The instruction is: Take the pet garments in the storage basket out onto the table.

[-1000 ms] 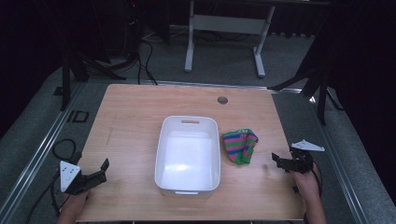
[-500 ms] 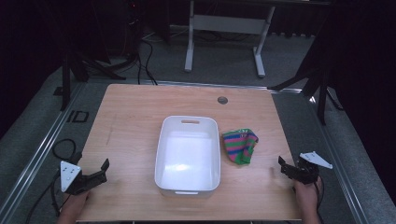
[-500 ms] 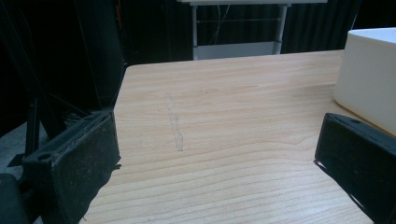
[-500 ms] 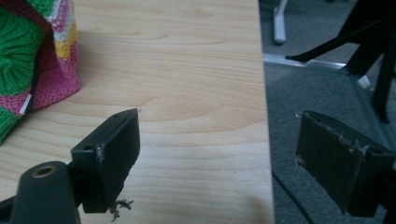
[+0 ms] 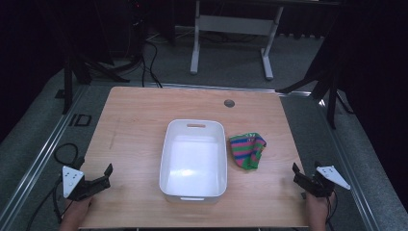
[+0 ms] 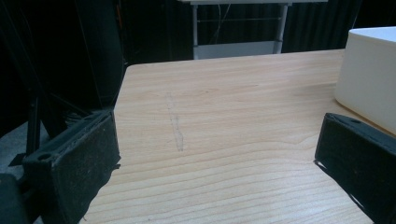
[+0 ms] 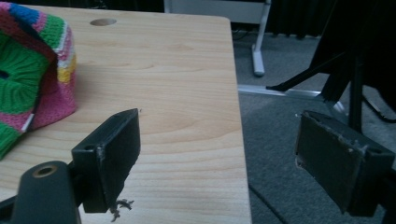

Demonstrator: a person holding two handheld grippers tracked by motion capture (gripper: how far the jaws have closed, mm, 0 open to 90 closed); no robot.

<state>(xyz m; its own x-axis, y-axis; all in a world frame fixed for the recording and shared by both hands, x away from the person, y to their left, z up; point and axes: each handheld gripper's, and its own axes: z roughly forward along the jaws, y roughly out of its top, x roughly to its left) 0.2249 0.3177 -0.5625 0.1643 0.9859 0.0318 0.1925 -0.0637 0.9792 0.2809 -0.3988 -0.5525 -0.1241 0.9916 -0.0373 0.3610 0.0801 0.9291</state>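
Both my grippers rest apart from the cloth and the bin.

My right gripper (image 5: 308,179) has moved back from the striped knitted cloth (image 5: 247,150) to the lower right of the frame, fingers apart and empty. My left gripper (image 5: 94,180) stays at the lower left, fingers also apart. The cloth lies on the tabletop (image 5: 144,120) just beside the white bin (image 5: 194,161); I judge nothing is started yet.

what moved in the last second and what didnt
The right claw drew back from beside the striped cloth toward the table's right front corner, its jaws open and empty throughout. Nothing was taken hold of or let go. The left claw, the white tub and the cloth stayed put.
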